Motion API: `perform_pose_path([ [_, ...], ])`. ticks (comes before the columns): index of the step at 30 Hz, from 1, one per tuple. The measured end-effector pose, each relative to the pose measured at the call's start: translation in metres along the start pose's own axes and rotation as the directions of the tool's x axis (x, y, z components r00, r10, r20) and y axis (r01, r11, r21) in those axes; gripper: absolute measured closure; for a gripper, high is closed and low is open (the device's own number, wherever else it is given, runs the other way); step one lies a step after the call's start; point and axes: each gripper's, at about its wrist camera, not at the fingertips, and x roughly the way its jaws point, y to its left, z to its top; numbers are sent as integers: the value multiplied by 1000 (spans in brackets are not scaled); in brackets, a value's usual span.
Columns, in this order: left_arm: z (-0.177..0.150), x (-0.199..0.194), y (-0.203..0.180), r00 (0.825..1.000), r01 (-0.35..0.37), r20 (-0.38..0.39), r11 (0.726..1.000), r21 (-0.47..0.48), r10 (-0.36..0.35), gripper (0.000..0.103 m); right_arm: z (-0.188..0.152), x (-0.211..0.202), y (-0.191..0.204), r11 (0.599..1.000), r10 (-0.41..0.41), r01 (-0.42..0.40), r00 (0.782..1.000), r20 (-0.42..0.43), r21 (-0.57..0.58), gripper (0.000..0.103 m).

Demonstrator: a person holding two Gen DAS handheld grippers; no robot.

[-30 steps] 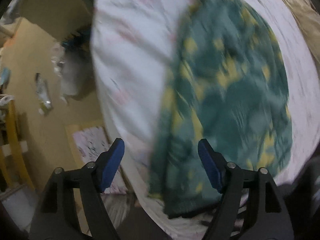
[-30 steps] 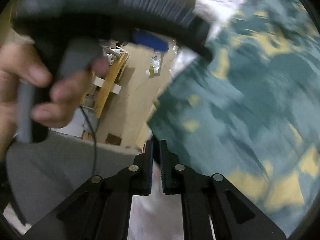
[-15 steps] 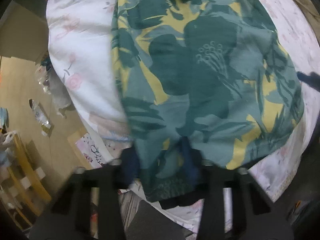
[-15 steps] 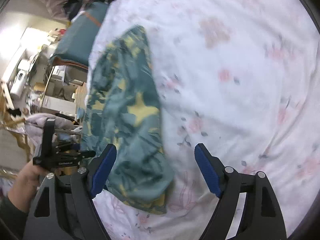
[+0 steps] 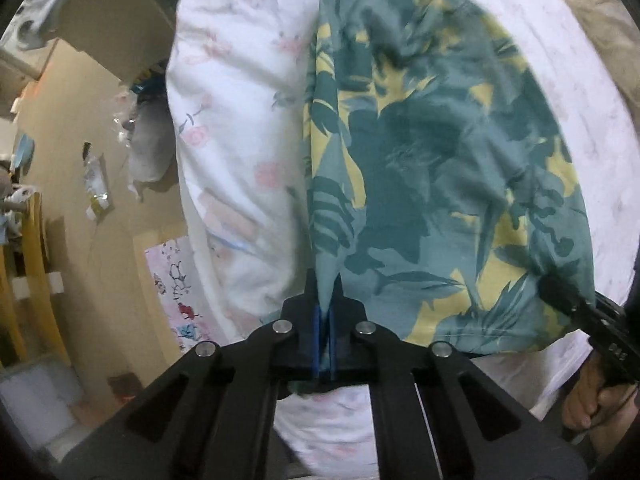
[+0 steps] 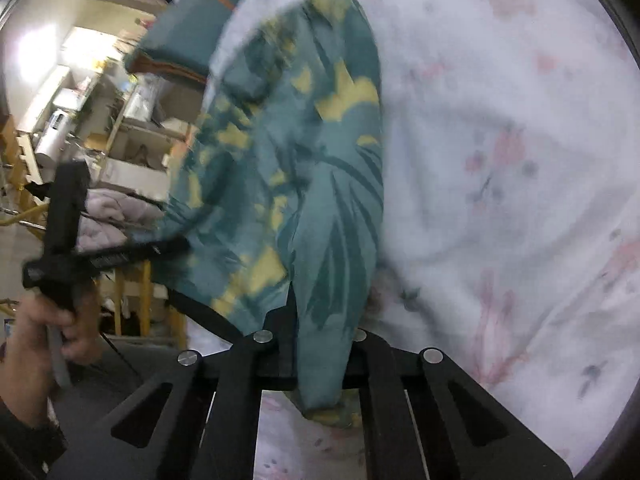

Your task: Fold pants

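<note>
The pants (image 5: 432,168) are teal with a yellow and dark leaf print and lie on a white bed sheet with pink flowers (image 5: 240,120). My left gripper (image 5: 325,312) is shut on the near left corner of the pants. My right gripper (image 6: 320,320) is shut on the near right corner of the pants (image 6: 304,184), with cloth bunched between its fingers. In the left wrist view the right gripper (image 5: 576,308) shows at the pants' right corner. In the right wrist view the left gripper (image 6: 168,246) holds the far corner.
The bed sheet (image 6: 500,160) fills the right of the right wrist view. Left of the bed is a tan floor (image 5: 80,184) with litter, a yellow wooden frame (image 5: 36,264) and shelves with boxes (image 6: 132,128). A beige blanket (image 5: 576,8) lies at the bed's far right.
Both grippers were open half a second ago and have closed on the near corners of the pants. The near edge of the pants now lifts off the sheet.
</note>
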Motion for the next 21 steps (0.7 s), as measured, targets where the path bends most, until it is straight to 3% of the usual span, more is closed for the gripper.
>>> perform_pose_path([
  [3,-17,-28,-11,995,54,83,997,-56,-50,102,8,-31,7,999,17,-15,998,56,-38,97],
  [6,-32,-72,-20,975,138,188,986,-98,-118,102,13,-70,18,996,50,-42,992,114,-77,98],
  [11,-65,-165,-40,900,251,393,962,-109,-191,102,23,-151,44,984,111,-78,971,212,-159,98],
  [13,-75,-188,-43,867,330,426,939,-100,-259,102,21,-180,54,982,133,-95,962,240,-164,98],
  [16,-92,-226,-54,819,365,501,928,-78,-280,102,14,-219,66,976,172,-125,944,282,-178,98],
  [21,-97,-264,-55,758,404,575,914,-44,-307,102,14,-270,93,966,218,-153,914,343,-207,98],
])
